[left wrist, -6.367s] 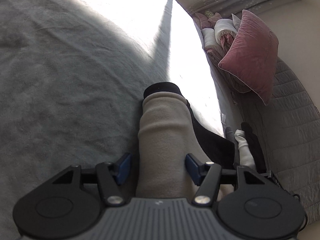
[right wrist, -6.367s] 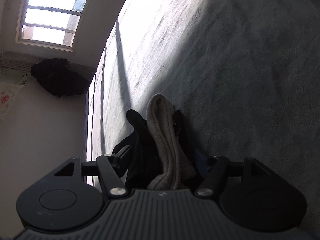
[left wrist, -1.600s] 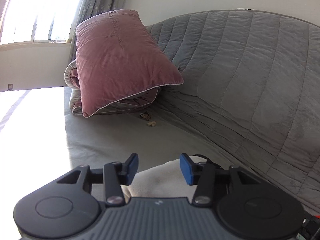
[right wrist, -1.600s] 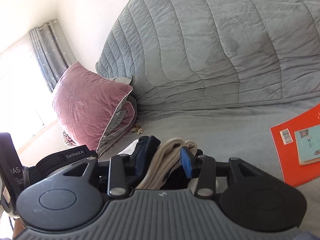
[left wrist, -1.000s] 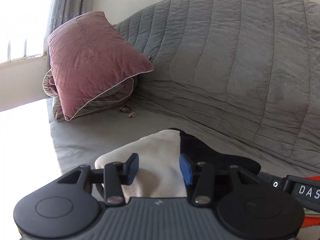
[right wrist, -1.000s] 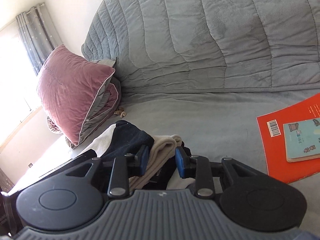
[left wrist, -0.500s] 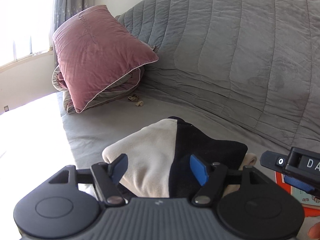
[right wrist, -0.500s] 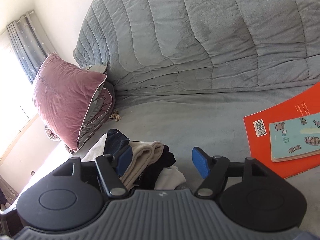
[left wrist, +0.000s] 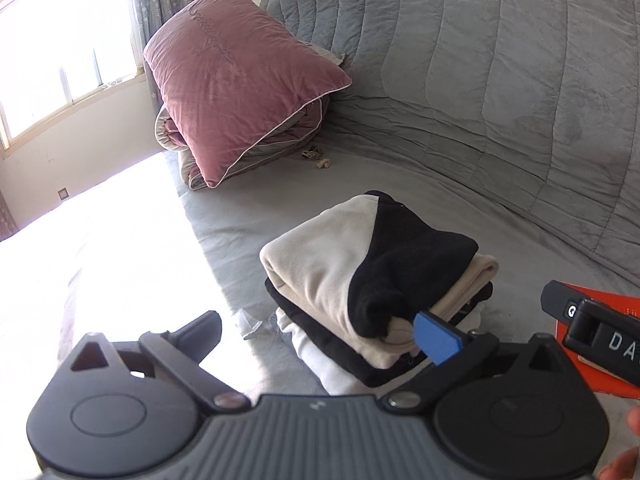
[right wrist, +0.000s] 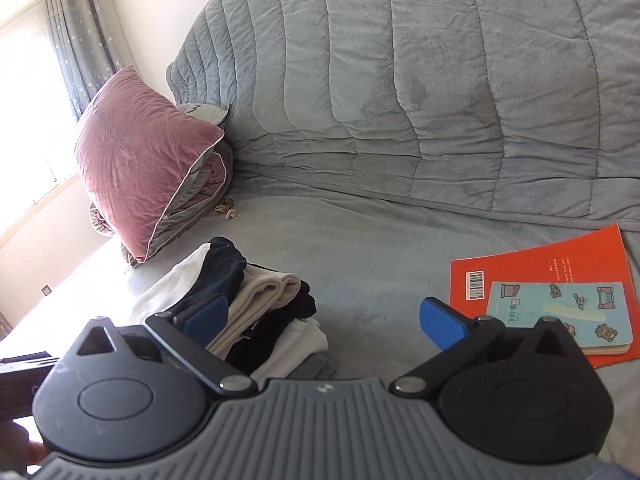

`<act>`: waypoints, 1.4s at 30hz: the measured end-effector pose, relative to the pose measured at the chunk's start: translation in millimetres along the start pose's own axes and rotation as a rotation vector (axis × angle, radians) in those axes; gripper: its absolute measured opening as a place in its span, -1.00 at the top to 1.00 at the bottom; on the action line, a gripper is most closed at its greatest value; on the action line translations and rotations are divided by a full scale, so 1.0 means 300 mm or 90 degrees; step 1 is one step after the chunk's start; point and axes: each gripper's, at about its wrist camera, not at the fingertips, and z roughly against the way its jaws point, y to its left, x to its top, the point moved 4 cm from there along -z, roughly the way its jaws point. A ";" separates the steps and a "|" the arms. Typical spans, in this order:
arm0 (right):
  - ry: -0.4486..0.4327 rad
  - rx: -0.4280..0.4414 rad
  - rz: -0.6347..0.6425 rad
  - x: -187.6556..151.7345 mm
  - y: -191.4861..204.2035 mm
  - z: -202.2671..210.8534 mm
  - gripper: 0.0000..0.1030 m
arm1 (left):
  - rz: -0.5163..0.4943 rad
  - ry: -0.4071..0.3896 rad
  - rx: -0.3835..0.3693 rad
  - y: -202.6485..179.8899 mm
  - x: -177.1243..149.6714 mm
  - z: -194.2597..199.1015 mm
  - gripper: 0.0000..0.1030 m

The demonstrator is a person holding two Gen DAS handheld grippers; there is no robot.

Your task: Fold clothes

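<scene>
A folded stack of clothes [left wrist: 360, 272] lies on the grey bed sheet [left wrist: 248, 208], a cream and black garment on top and a white one [left wrist: 312, 356] underneath. My left gripper [left wrist: 320, 332] hovers just short of the stack's near corner; its jaws are opening wide and its pads press on nothing. In the right wrist view the same stack [right wrist: 256, 304] sits at the lower left. My right gripper [right wrist: 324, 318] is also opening, its left pad in front of the stack's edge, with only bare sheet between the fingers. Part of the right gripper's body [left wrist: 592, 328] shows at the left view's right edge.
A pink pillow [left wrist: 240, 92] leans on a rolled blanket at the back left. A grey quilt [right wrist: 400, 80] rises behind the bed. An orange book [right wrist: 540, 276] with a light blue booklet [right wrist: 560, 312] on it lies right of the stack. Small beige bits [left wrist: 320, 158] lie near the pillow.
Both grippers have gone from shut on the folded clothes to wide open. Both have drawn back and up, leaving the stack resting on the bed.
</scene>
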 end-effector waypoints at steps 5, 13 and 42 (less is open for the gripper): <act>0.067 0.025 0.001 -0.030 -0.036 0.003 -1.00 | 0.001 0.078 0.006 0.000 -0.060 0.014 -0.99; 0.109 0.040 0.020 -0.082 -0.041 0.015 -1.00 | -0.050 0.118 0.056 -0.024 -0.152 0.070 -0.99; 0.073 0.047 0.109 -0.057 0.054 0.251 -1.00 | 0.024 0.120 0.017 0.079 -0.218 0.314 -0.99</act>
